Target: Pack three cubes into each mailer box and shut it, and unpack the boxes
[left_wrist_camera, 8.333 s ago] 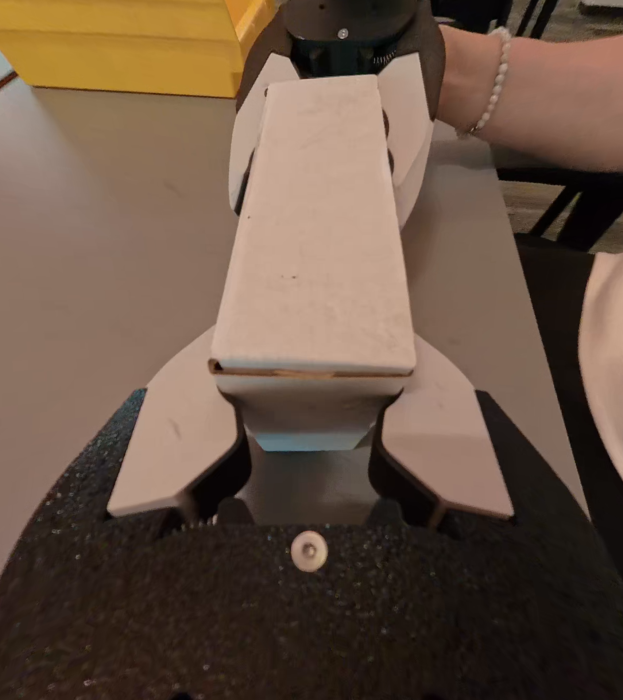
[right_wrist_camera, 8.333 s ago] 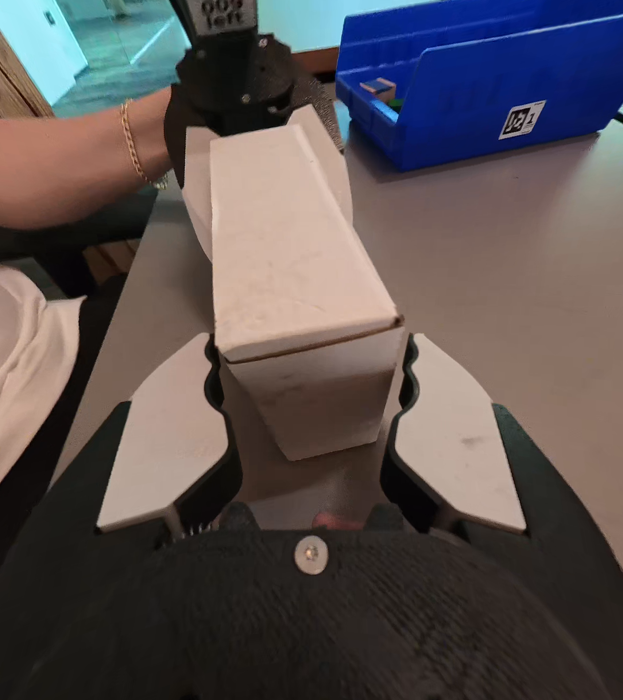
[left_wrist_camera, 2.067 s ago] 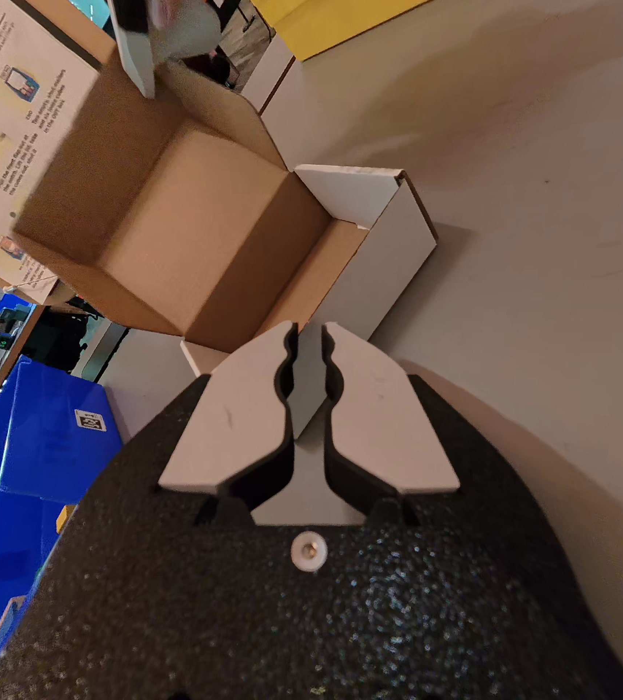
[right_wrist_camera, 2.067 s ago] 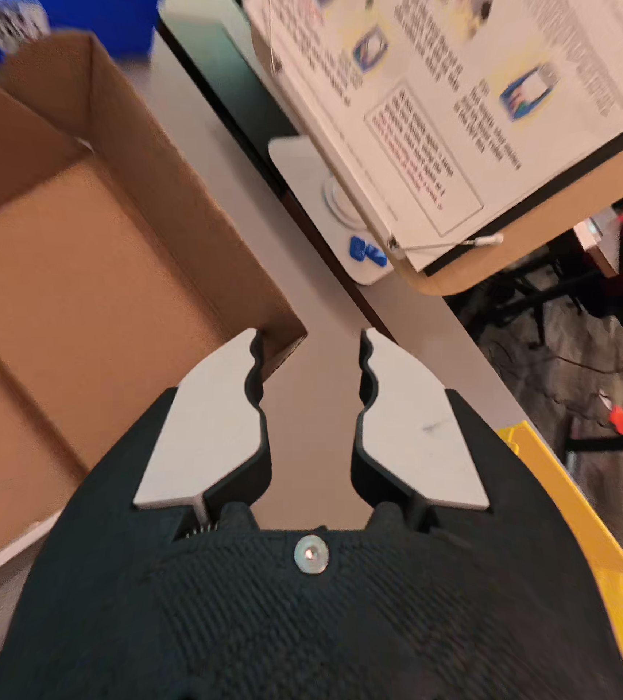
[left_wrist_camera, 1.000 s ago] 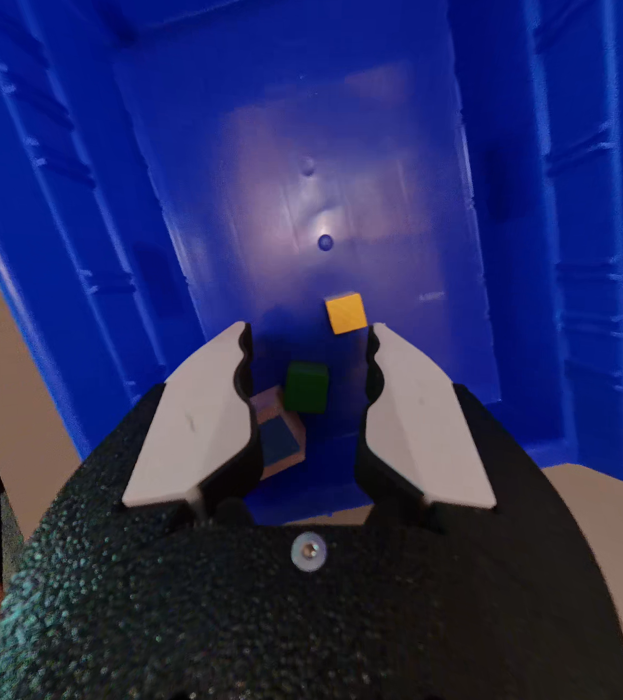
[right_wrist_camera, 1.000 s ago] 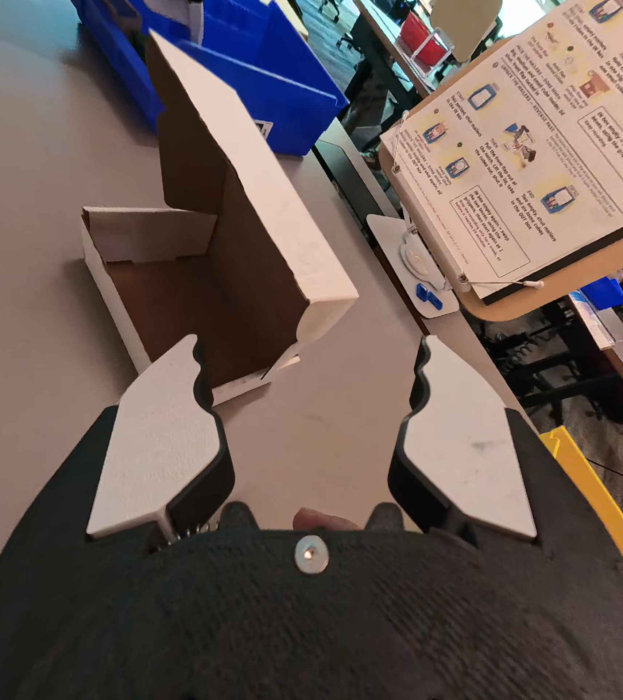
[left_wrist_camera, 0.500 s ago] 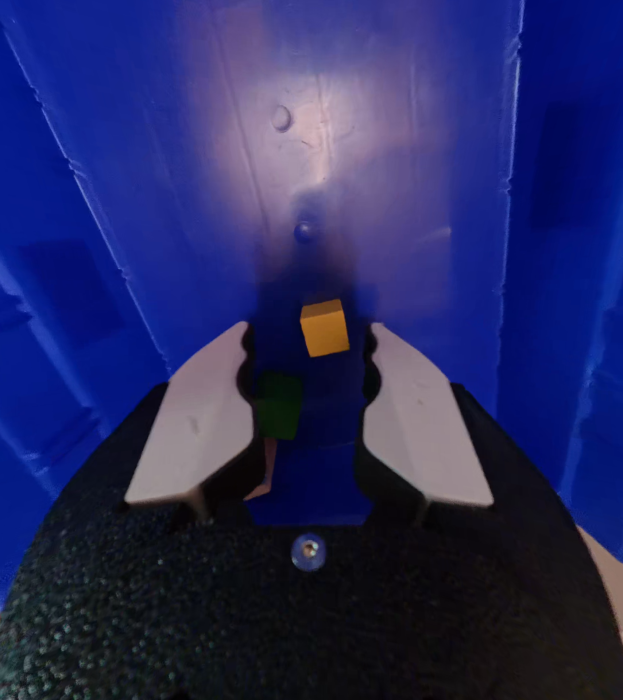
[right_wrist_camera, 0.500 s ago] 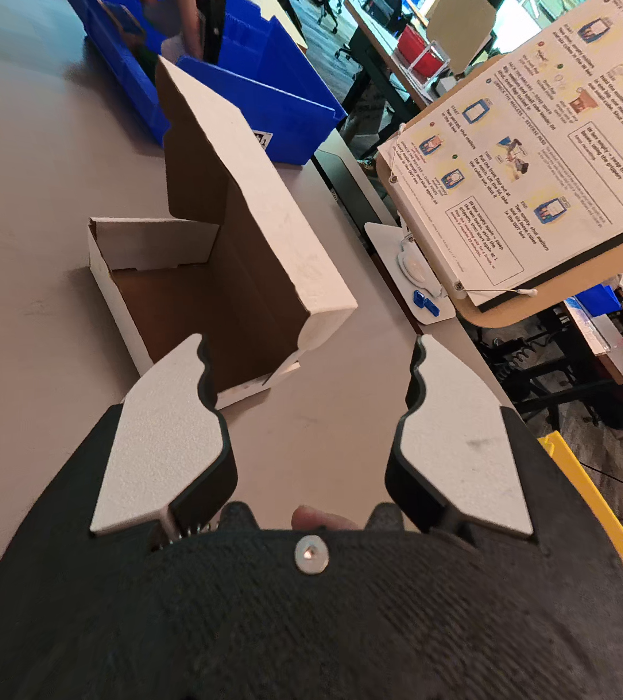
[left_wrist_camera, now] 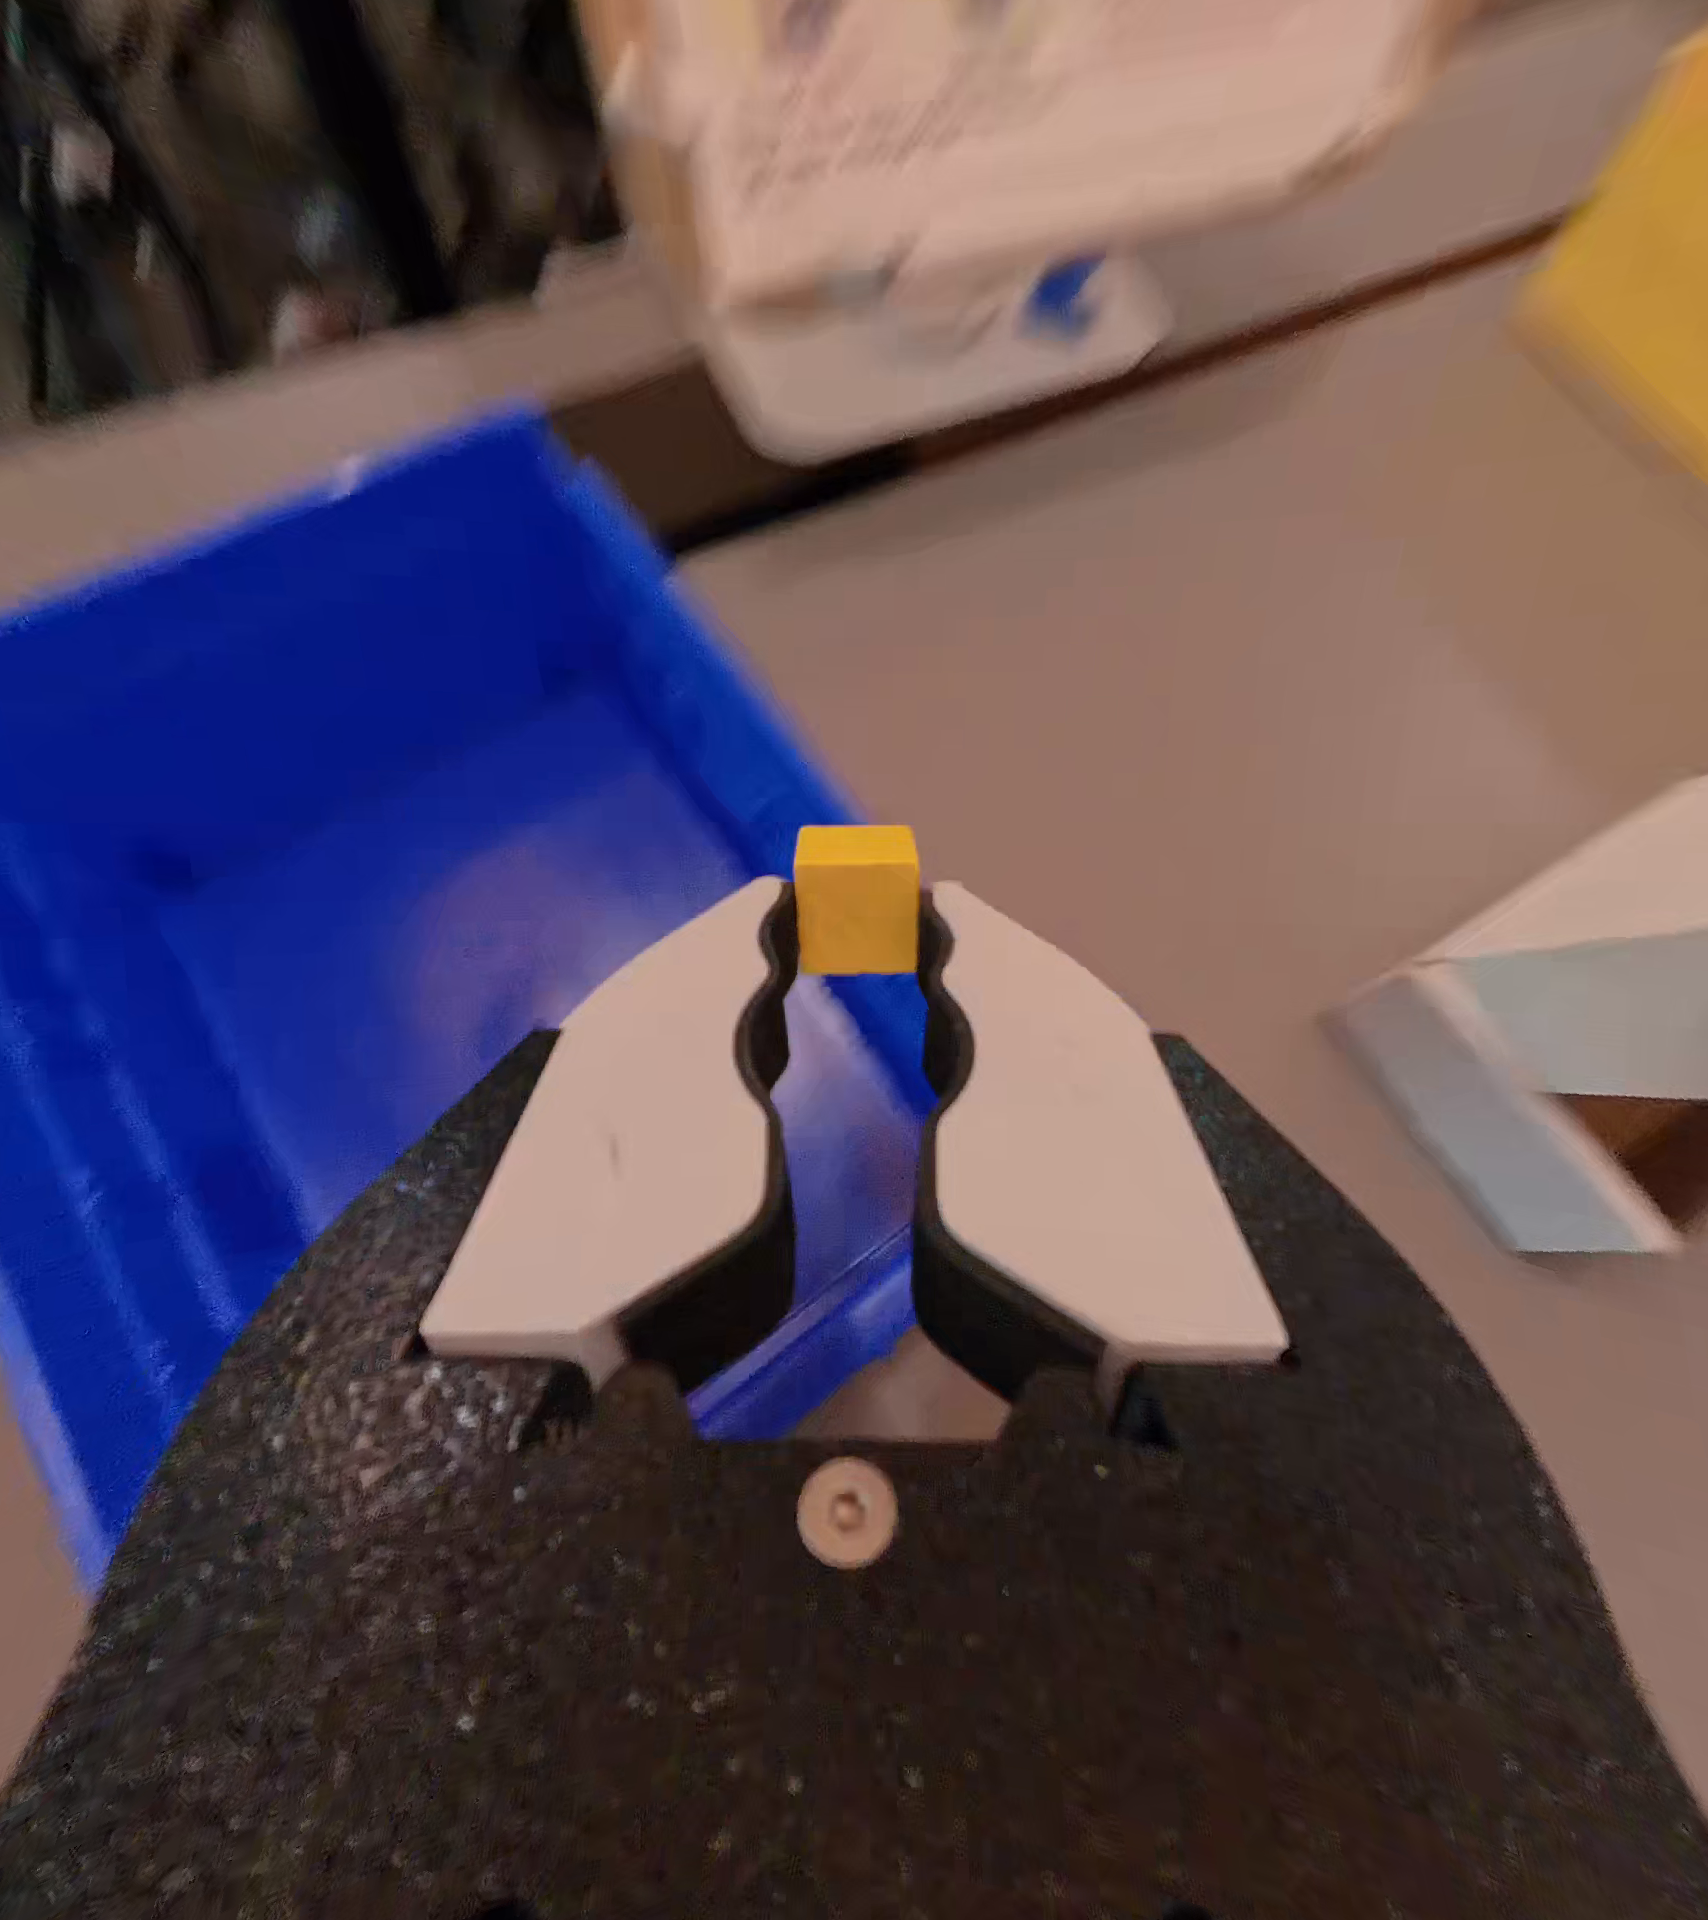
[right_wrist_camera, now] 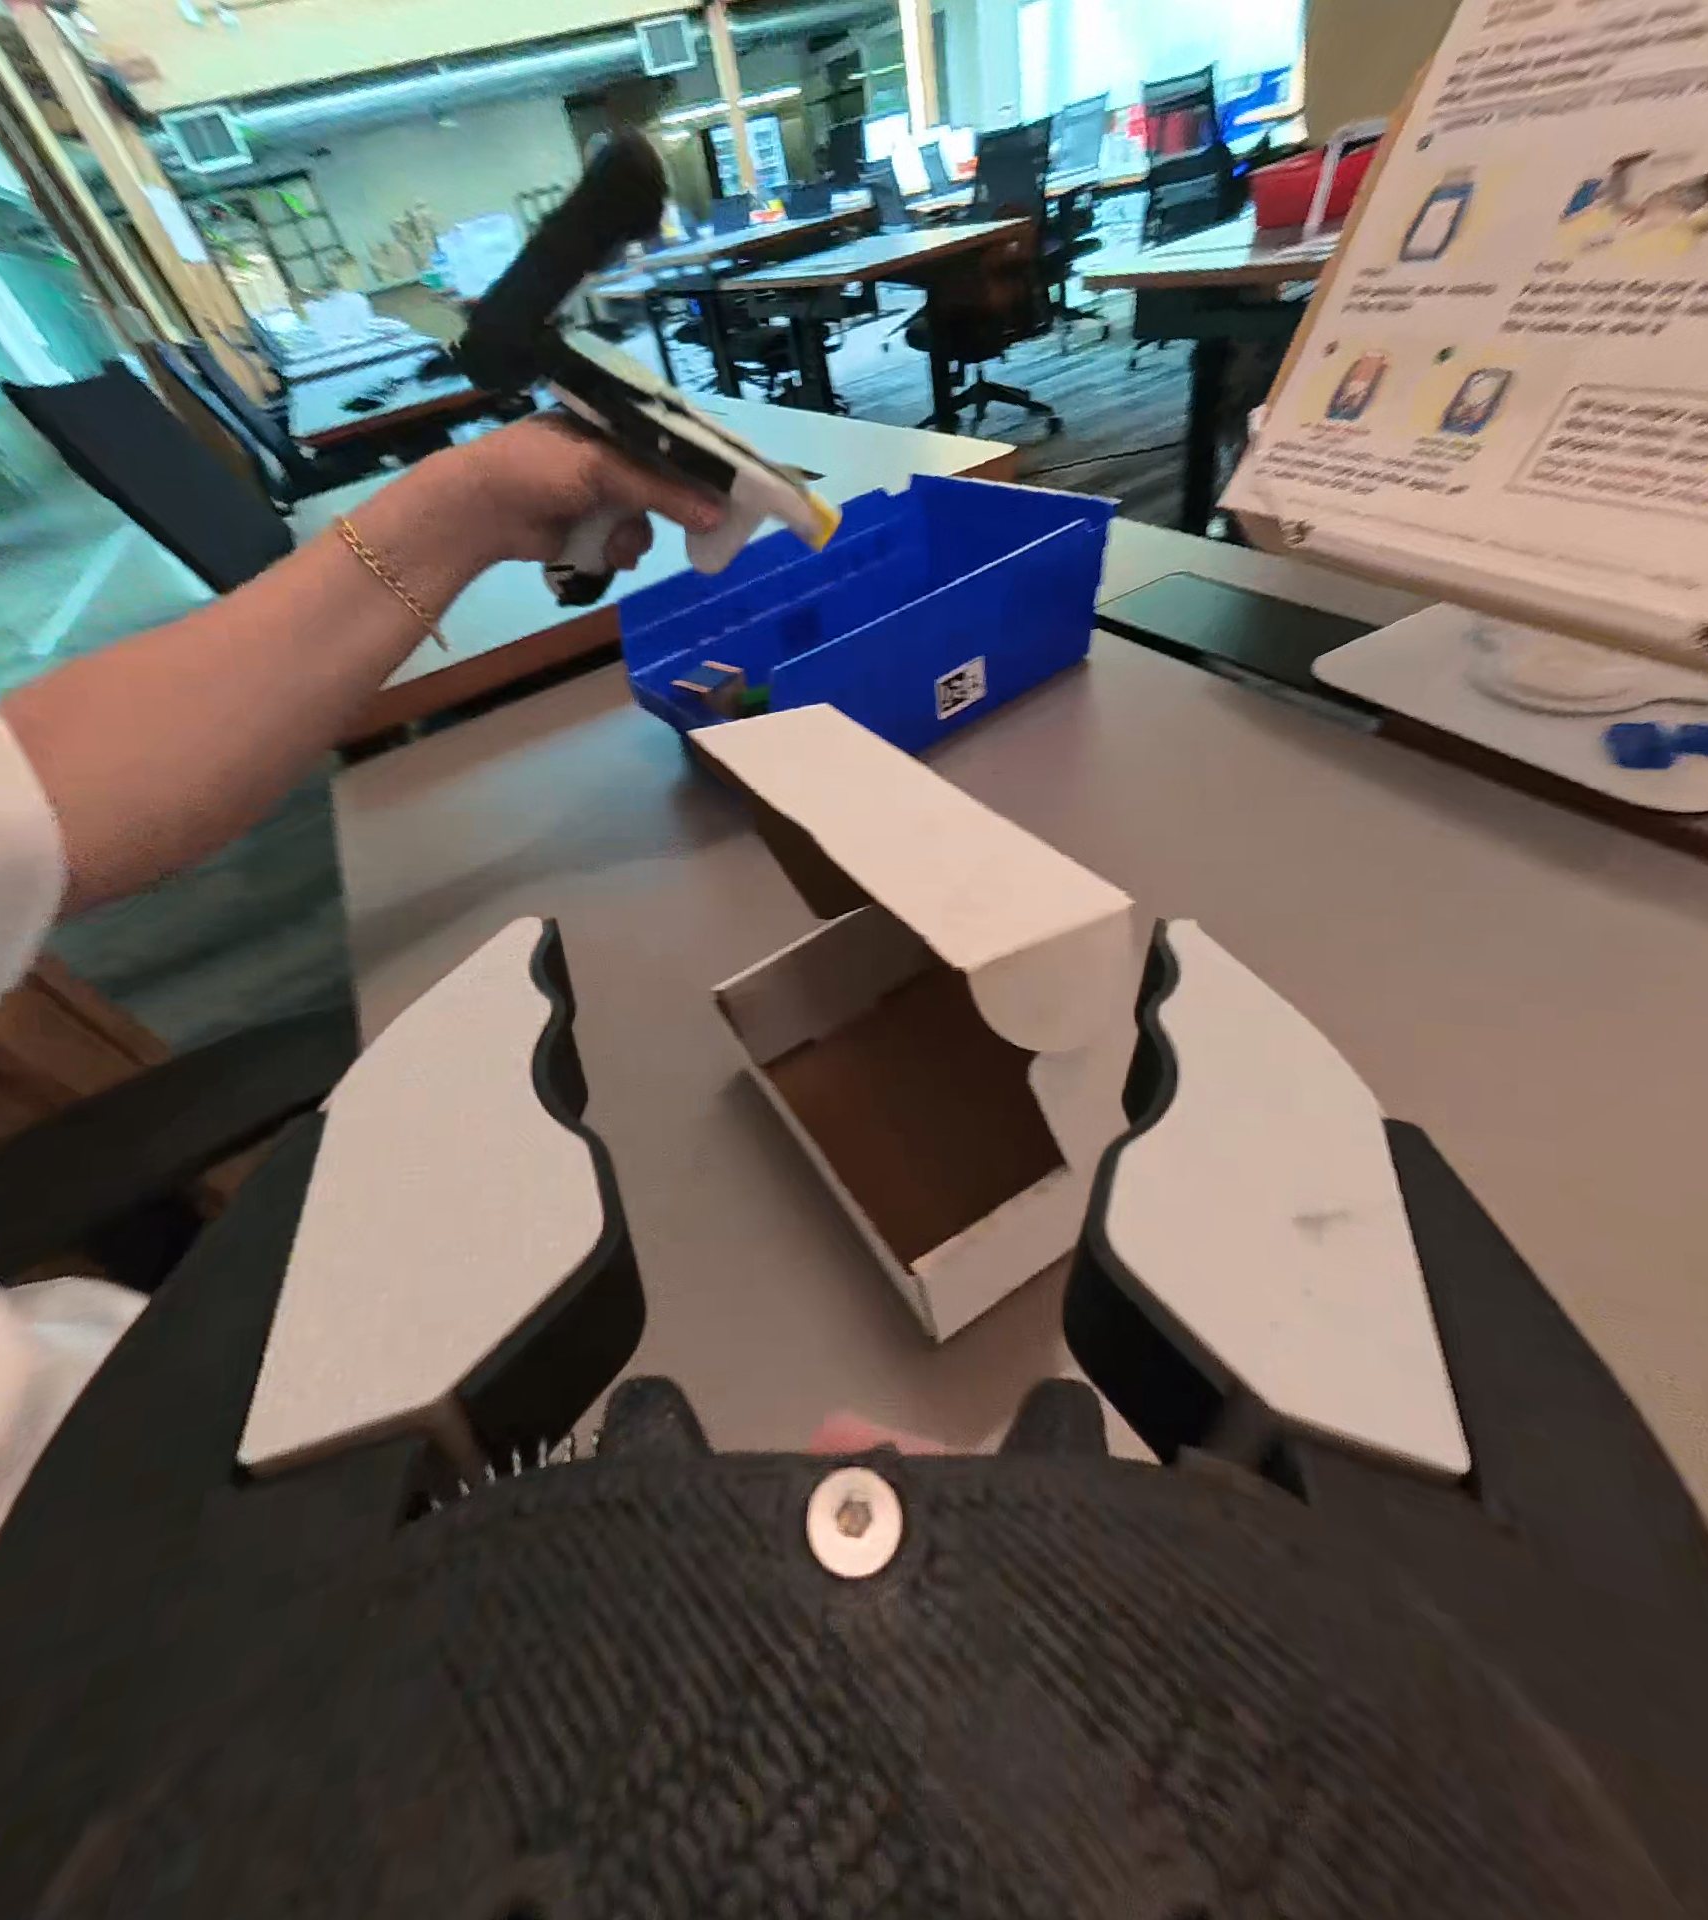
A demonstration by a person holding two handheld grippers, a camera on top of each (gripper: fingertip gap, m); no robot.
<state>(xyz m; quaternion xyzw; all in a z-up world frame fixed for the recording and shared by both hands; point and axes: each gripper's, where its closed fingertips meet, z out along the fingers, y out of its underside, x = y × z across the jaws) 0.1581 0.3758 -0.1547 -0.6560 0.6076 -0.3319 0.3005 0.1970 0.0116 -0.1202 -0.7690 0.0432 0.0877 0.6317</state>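
My left gripper (left_wrist_camera: 855, 914) is shut on a yellow cube (left_wrist_camera: 856, 902) held at its fingertips above the blue bin (left_wrist_camera: 206, 935). The right wrist view shows it too (right_wrist_camera: 808, 514), over the bin (right_wrist_camera: 933, 613), with the yellow cube (right_wrist_camera: 822, 523) in it. A white mailer box (right_wrist_camera: 917, 1101) lies open on the grey table, brown inside and empty, its lid (right_wrist_camera: 891, 831) raised. Its corner shows at the right of the left wrist view (left_wrist_camera: 1515, 1091). My right gripper (right_wrist_camera: 850, 997) is open and empty, just short of the box. More cubes (right_wrist_camera: 720, 686) lie in the bin.
An instruction board on a stand (right_wrist_camera: 1577, 312) rises at the table's far right. A yellow bin (left_wrist_camera: 1702, 281) sits at the far right in the left wrist view. A person's forearm (right_wrist_camera: 237, 686) reaches across the left side. Office desks and chairs lie beyond the table. My hands' fingertips stand some 40 centimetres from each other.
My left gripper has shut on the yellow cube and lifted it out of the blue bin, turning towards the box. My right gripper has swung to face the open box and stays open.
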